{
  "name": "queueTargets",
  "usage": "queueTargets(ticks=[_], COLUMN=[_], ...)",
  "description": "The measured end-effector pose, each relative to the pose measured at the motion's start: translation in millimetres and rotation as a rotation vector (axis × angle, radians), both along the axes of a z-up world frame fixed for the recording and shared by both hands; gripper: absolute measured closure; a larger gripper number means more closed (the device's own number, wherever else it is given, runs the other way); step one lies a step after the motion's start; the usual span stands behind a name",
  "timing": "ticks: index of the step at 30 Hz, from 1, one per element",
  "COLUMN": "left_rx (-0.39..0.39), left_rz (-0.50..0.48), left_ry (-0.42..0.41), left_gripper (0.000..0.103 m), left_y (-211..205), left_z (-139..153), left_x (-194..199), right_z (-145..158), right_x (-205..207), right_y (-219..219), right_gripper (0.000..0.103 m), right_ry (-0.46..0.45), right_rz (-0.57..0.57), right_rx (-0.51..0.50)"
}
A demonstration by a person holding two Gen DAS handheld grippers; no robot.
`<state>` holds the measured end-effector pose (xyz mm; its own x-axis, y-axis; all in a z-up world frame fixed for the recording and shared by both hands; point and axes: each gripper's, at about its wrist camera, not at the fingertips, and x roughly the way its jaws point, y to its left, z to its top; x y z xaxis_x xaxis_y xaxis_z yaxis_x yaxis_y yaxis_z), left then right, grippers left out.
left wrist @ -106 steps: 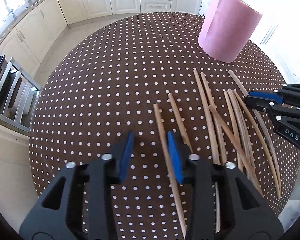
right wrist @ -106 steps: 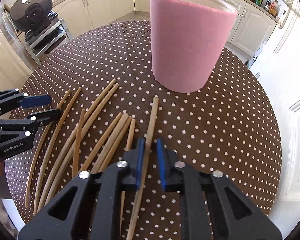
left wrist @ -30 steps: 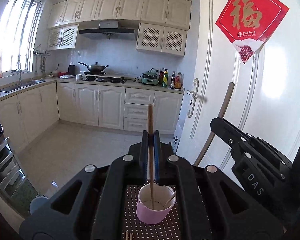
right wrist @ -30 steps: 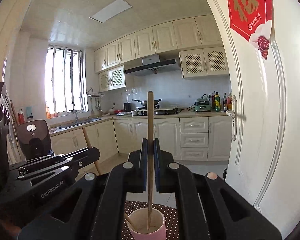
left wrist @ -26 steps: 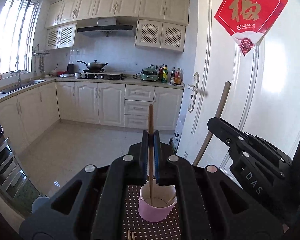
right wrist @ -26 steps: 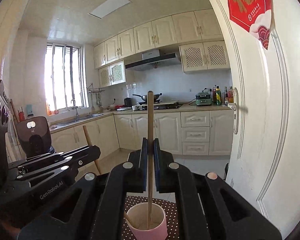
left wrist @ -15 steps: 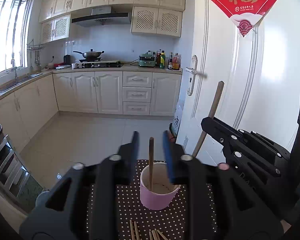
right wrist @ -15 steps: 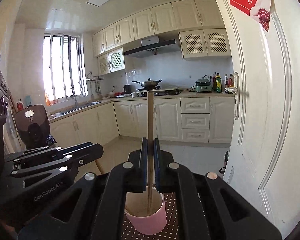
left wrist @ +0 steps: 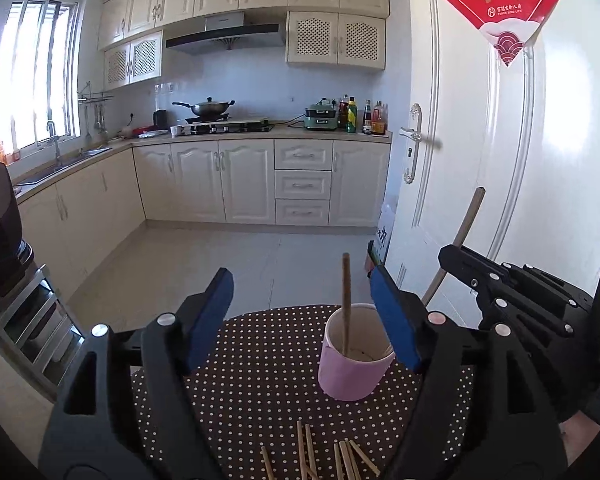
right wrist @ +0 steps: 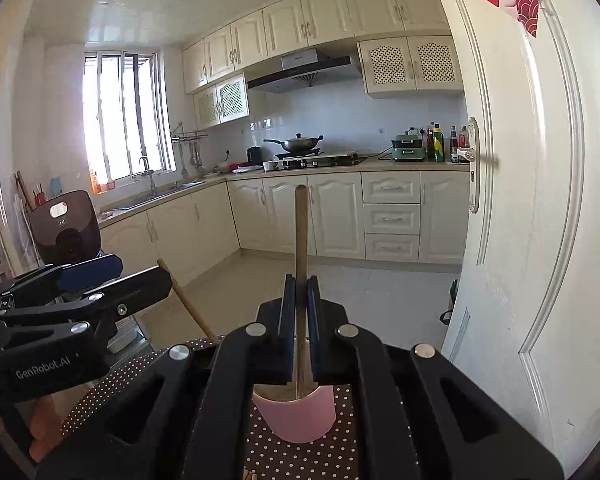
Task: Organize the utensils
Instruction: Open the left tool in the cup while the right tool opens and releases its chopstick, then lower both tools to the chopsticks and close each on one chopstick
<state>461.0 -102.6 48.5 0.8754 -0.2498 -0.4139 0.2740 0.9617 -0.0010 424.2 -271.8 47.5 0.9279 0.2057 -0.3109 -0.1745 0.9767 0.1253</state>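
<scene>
In the left wrist view we see our left gripper (left wrist: pixel 302 316) with its blue-padded jaws spread wide apart, gripping nothing. Between them, low and right of centre in the frame, the pink cup (left wrist: pixel 354 360) stands on the brown polka-dot desk (left wrist: pixel 260 364). One chopstick (left wrist: pixel 345 300) stands nearly upright inside the cup, its top rising clear above the rim. Along the bottom edge of the same frame, the ends of several loose chopsticks (left wrist: pixel 340 458) lie on the desk, near the cup but apart from it.

In the right wrist view our right gripper (right wrist: pixel 301 312) has its jaws together, clamped on a second chopstick (right wrist: pixel 301 224). That stick is held upright at the centre of the frame, and its lower end reaches down inside the pink cup at the bottom centre. At the right of the left wrist view, the same gripper shows from the side, with its stick tilting toward the white door (left wrist: pixel 480 128).
</scene>
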Motion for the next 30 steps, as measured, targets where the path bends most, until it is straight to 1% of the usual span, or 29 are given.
queueTargets(ticks=[6,9,10,11,13,16,20,22,24,27,30], left_rx=[0.012,0.017,0.018,0.022,0.031,0.036,0.028,0.036,0.048,0.070,0.079], left_rz=[0.023,0.035,0.033,0.033,0.038,0.042,0.039,0.040,0.031,0.021,0.011], left_ry=[0.003,0.009,0.011,0.013,0.015,0.028,0.078,0.107,0.139,0.191,0.263], left_gripper=[0.030,0.029,0.029,0.029,0.029,0.028,0.027,0.027,0.027,0.027,0.027], left_y=[15,23,25,28,31,40,51,55,57,57,55], left_z=[-5,-6,-7,-7,-7,-9,-13,-17,-24,-35,-50], left_x=[-12,-21,-23,-28,-33,-43,-55,-61,-67,-72,-73], right_z=[-6,-6,-6,-5,-3,-1,0,-2,-7,-20,-38], right_x=[-5,-10,-14,-16,-22,-32,-46,-53,-57,-61,-62], right_y=[4,5,6,6,7,7,10,11,10,14,20], right_gripper=[0.097,0.083,0.074,0.069,0.068,0.063,0.060,0.060,0.060,0.060,0.060], right_ry=[0.037,0.053,0.054,0.053,0.055,0.067,0.086,0.101,0.128,0.193,0.270], right_rz=[0.009,0.011,0.005,0.005,0.009,0.005,0.014,0.021,0.029,0.044,0.062], right_rx=[-0.008,-0.009,-0.015,-0.016,-0.020,-0.032,-0.057,-0.063,-0.062,-0.070,-0.096])
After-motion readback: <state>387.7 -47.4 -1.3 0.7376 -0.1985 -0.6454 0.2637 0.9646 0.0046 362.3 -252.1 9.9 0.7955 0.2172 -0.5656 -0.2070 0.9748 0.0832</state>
